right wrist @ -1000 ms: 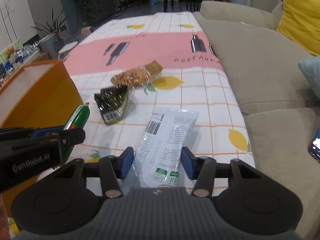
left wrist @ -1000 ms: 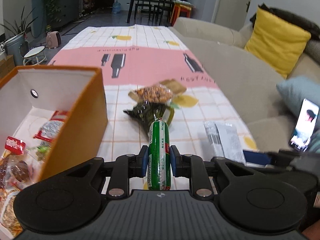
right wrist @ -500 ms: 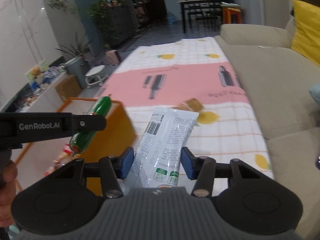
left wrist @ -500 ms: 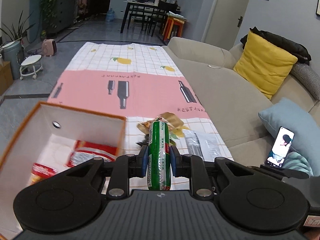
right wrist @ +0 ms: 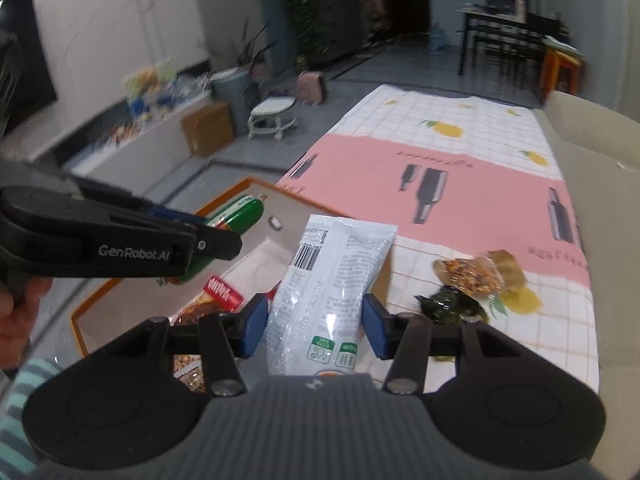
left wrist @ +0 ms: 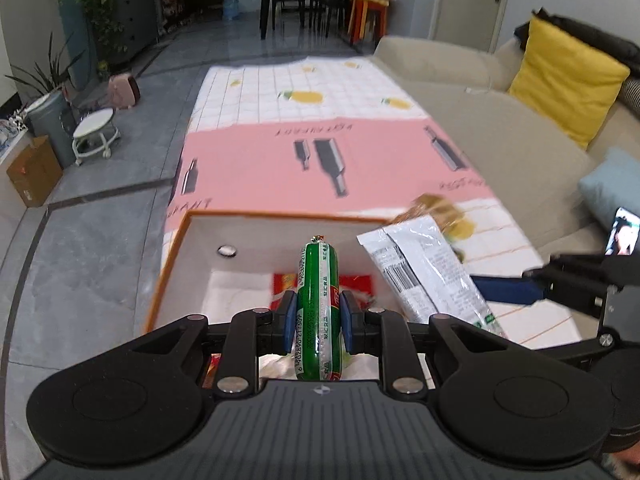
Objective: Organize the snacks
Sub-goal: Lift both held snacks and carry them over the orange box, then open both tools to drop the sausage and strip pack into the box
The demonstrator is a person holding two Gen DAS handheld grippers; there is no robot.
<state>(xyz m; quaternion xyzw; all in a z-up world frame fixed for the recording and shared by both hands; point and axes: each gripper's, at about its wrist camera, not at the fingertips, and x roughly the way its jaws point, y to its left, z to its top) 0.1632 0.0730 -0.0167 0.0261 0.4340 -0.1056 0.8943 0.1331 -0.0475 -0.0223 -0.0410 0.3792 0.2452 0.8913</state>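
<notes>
Left claw (left wrist: 318, 322) pinches the green sausage (left wrist: 319, 312); right claw (right wrist: 314, 330) pinches the white packet (right wrist: 332, 276). Centre each over the orange box (left wrist: 176, 248), lower inside, then release.

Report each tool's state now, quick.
Left tool: closed on the green sausage, above the orange box.
Right tool: closed on the white snack packet.

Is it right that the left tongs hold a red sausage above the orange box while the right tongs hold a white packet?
Not quite: the sausage in the left tongs is green, as the left wrist view shows. It is above the orange box, and the right tongs hold the white packet.
</notes>
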